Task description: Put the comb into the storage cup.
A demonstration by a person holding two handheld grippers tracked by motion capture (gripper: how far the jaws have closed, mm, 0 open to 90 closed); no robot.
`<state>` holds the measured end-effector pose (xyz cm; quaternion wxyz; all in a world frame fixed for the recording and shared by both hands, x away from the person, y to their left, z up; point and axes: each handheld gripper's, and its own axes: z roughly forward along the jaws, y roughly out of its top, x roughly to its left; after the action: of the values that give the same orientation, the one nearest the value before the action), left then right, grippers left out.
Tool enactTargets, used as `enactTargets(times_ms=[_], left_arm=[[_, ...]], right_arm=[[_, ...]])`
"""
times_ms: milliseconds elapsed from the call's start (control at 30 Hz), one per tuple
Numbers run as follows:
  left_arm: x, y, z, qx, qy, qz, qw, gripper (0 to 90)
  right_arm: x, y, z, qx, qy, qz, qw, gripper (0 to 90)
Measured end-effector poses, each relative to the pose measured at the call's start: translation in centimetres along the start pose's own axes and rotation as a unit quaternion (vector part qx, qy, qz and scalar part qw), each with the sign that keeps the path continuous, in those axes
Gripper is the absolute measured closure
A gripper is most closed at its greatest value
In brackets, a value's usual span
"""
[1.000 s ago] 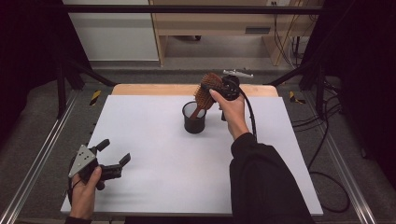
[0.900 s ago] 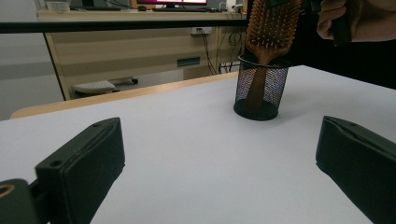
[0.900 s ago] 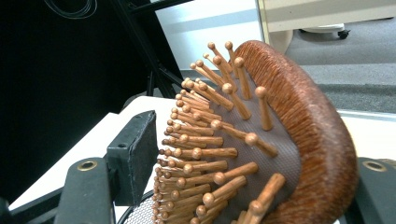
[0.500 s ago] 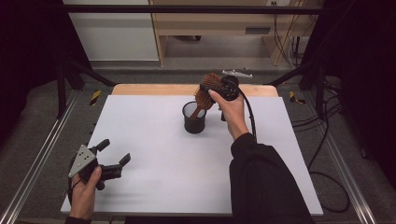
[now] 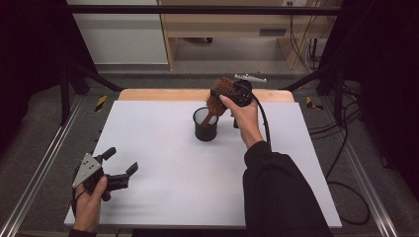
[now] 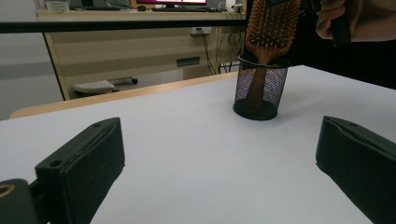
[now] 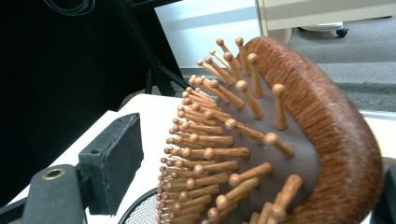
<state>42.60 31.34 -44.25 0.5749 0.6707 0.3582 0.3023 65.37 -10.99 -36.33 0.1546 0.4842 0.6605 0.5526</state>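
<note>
Now hairbrush (image 7: 280, 154) between parted right tongs (image 5: 225, 94).

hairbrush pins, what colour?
Light wooden brown with rounded tips, on the hairbrush, set in a grey-brown pad; clearest in the right gripper view.

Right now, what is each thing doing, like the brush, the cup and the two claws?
Hairbrush: handle down in the cup, head sticking out, leaning.
Mesh cup: upright on the table.
Right claw: just been opening, jaws either side of the brush head.
Left claw: open, holding nothing.
</note>
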Motion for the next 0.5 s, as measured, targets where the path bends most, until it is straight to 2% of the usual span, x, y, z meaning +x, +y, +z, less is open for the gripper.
enactTargets(times_ms=[500], left_arm=[[0.03, 0.02, -0.04, -0.001, 0.001, -0.001, 1.0000, 1.4]], right_arm=[[0.33, 0.36, -0.61, -0.011, -0.008, -0.013, 0.9998, 15.3]])
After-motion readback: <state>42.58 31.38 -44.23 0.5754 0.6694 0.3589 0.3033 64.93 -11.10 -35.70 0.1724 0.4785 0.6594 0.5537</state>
